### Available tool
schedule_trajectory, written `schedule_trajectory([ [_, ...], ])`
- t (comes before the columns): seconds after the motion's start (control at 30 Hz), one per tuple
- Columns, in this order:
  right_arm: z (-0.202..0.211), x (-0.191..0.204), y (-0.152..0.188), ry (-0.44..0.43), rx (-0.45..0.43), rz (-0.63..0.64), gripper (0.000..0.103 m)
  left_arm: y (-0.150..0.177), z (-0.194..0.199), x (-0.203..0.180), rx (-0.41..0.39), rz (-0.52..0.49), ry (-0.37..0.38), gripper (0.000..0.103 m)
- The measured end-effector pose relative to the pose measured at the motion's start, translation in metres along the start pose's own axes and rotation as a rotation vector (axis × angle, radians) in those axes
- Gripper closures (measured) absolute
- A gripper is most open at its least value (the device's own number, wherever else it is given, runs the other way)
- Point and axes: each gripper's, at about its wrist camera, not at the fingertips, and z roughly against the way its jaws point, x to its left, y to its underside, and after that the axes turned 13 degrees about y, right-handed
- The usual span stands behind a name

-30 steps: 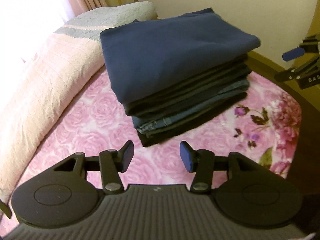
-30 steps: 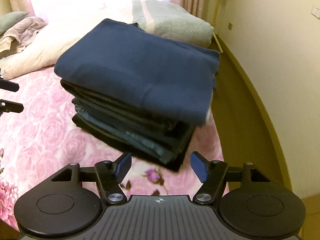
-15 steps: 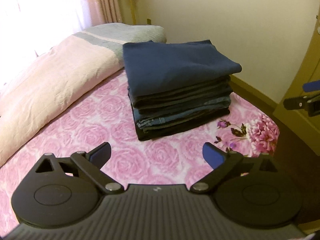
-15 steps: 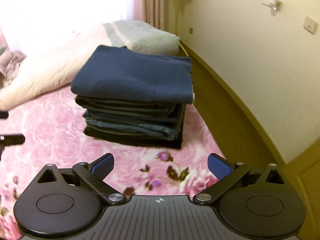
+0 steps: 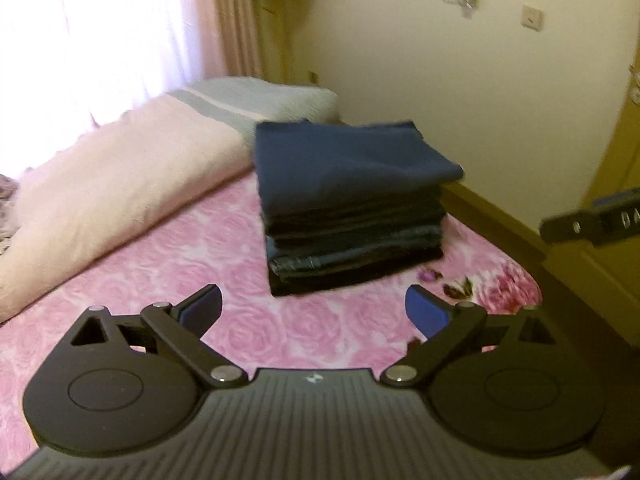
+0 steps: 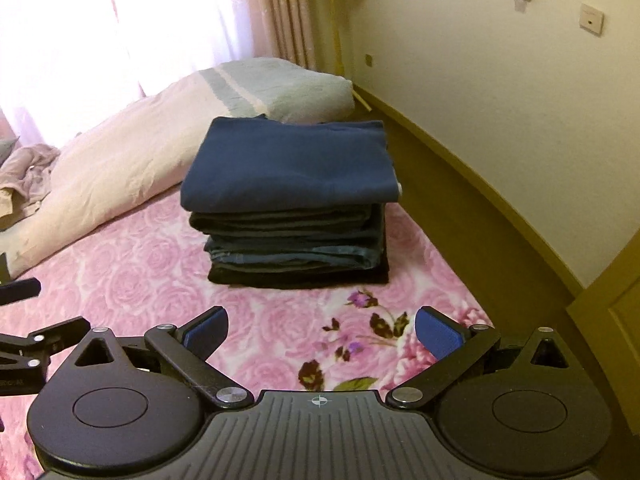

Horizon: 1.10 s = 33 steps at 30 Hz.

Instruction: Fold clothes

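A stack of folded dark clothes (image 5: 352,208) sits on the pink rose-patterned bed (image 5: 168,276), with a navy garment (image 6: 296,160) on top and jeans and black items below. It also shows in the right wrist view (image 6: 296,236). My left gripper (image 5: 314,310) is open and empty, well back from the stack above the bed. My right gripper (image 6: 320,332) is open and empty, also back from the stack. The right gripper's body shows at the right edge of the left wrist view (image 5: 592,220).
A rolled pale pink duvet (image 5: 100,196) with a grey end (image 6: 288,88) lies behind the stack. Crumpled clothes (image 6: 28,176) lie at far left. The bed's wooden edge (image 6: 460,208) and a cream wall (image 6: 500,100) run on the right. Curtains (image 6: 288,12) hang behind.
Both grippers have pulled back and up from the stack and opened wider. The stack has stayed in place.
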Motion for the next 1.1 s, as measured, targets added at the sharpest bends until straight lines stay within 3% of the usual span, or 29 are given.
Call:
schedule_trajectory([
  [0.13,0.007,-0.008,0.005,-0.012,-0.008,0.041,0.001,-0.002,0.001,-0.009,0.009,0.113,-0.033,0.006],
  [0.43,0.012,-0.023,0.019,-0.026,0.007,0.056,0.001,-0.004,0.004,-0.022,0.034,0.185,-0.089,0.006],
  [0.67,0.019,-0.017,0.022,-0.029,-0.006,0.053,0.001,-0.009,0.014,-0.023,-0.001,0.128,-0.138,0.006],
  [1.1,0.019,-0.011,0.021,-0.01,0.001,0.033,0.001,-0.012,0.005,-0.017,0.013,0.164,-0.047,0.006],
])
